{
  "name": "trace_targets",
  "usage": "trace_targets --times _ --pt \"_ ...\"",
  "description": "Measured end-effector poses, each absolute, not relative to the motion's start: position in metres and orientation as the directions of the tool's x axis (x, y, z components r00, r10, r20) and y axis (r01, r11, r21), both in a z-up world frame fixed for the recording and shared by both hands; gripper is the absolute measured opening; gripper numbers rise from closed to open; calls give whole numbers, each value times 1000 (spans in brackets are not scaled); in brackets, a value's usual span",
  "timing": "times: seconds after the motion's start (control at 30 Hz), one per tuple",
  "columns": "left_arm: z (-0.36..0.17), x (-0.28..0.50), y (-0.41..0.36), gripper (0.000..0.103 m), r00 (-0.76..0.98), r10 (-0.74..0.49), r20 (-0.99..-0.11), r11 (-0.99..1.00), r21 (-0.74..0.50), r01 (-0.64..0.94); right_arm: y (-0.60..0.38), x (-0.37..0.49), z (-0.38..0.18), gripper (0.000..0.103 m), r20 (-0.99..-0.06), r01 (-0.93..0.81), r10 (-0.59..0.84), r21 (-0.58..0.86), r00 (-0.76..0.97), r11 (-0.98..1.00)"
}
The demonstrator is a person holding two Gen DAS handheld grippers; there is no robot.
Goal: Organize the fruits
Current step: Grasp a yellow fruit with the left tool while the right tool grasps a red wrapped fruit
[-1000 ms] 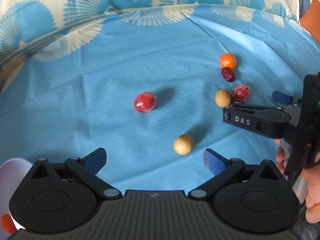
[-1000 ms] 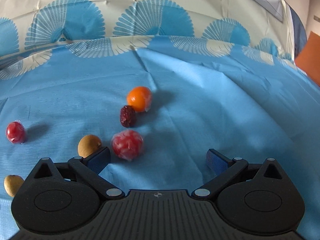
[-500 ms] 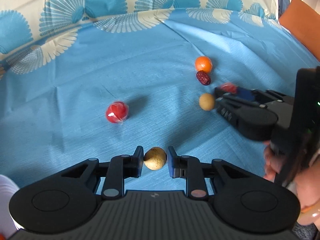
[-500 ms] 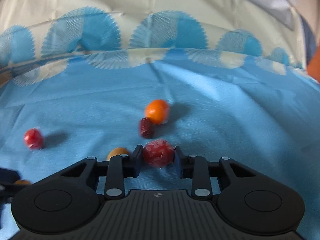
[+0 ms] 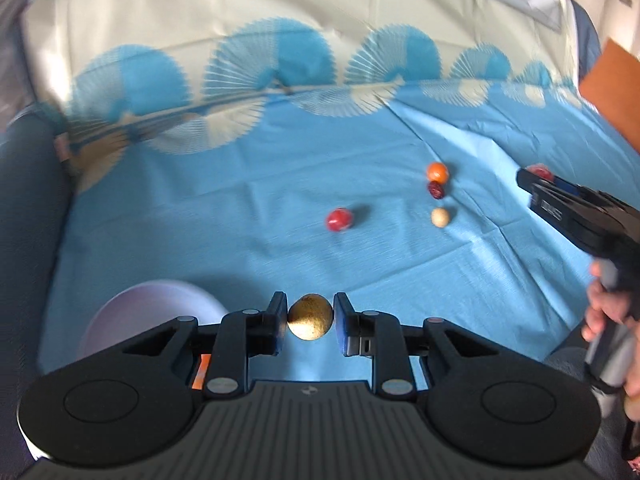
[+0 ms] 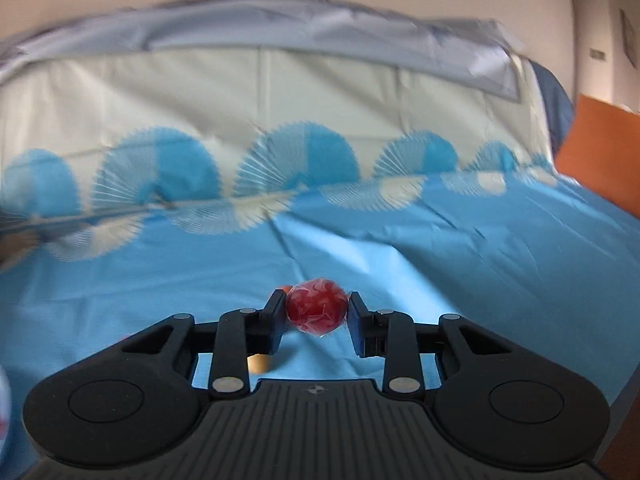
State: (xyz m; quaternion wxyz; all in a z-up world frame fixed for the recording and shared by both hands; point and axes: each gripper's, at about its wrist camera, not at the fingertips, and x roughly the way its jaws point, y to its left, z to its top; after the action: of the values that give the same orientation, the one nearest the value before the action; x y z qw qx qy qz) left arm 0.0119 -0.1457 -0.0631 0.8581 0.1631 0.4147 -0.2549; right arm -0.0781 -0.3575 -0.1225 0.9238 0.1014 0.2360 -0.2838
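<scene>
The left gripper [image 5: 310, 317] pinches a round tan fruit [image 5: 310, 317] between its pads, above the blue cloth [image 5: 240, 220]; a white bowl [image 5: 152, 304] sits just to its left. The right gripper [image 6: 317, 311] clamps a red plastic-wrapped fruit [image 6: 317, 310]. An orange round fruit [image 5: 437, 171], a dark red date [image 5: 436, 190], a pale round fruit [image 5: 440, 217] and another red wrapped fruit [image 5: 339, 219] lie well ahead.

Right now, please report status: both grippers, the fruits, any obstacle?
Left gripper shut on tan fruit. Right gripper shut on wrapped red fruit. Four fruits remain on blue cloth. White bowl near left gripper; nothing blocking.
</scene>
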Motion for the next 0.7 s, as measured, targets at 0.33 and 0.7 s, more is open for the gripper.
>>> trace_targets --times 0.33,0.7 --pt "-10 -47 -22 27 596 -216 -773 912 59 407 -225 -136 -42 34 -465 240 -180 72 867 968" --pt "18 -93 62 27 648 -234 -725 945 -15 325 -125 -180 -3 34 -480 43 -6 67 877 997"
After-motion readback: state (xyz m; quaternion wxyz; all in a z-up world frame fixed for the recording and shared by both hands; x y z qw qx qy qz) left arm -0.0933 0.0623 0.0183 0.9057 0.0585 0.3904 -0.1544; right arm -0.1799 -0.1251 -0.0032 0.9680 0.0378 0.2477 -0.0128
